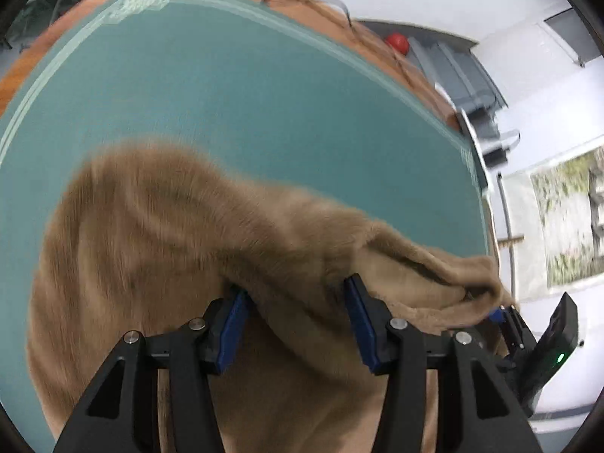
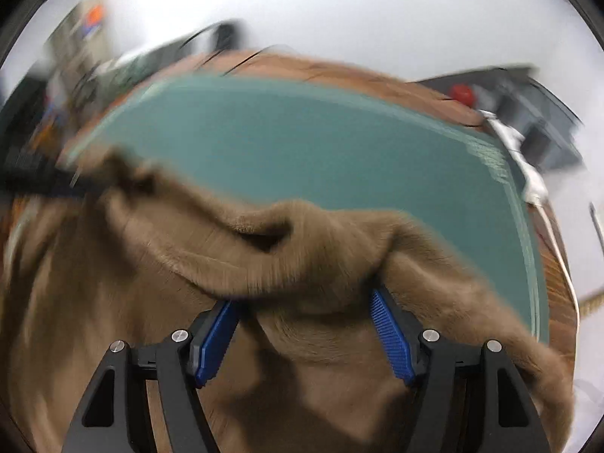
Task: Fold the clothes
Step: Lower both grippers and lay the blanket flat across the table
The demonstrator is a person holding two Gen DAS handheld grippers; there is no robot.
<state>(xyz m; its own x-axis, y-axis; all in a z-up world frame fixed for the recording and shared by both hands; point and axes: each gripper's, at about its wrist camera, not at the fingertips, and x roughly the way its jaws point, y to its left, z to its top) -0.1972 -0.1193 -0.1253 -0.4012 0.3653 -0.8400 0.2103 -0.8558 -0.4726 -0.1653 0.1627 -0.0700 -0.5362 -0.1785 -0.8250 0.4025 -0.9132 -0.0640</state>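
Both tongs stand open, blue pads apart. The brown fleece garment [image 1: 188,234] drapes over and between the left tongs [image 1: 298,324], its edge bunched toward their right. The right tongs [image 2: 307,334] sit under another fold of it. It lies on a green mat [image 1: 226,87] covering the table [image 1: 22,75].

no text, label, brand or number can be read; the white corner marking on the green mat [image 1: 241,87] is too blurred.
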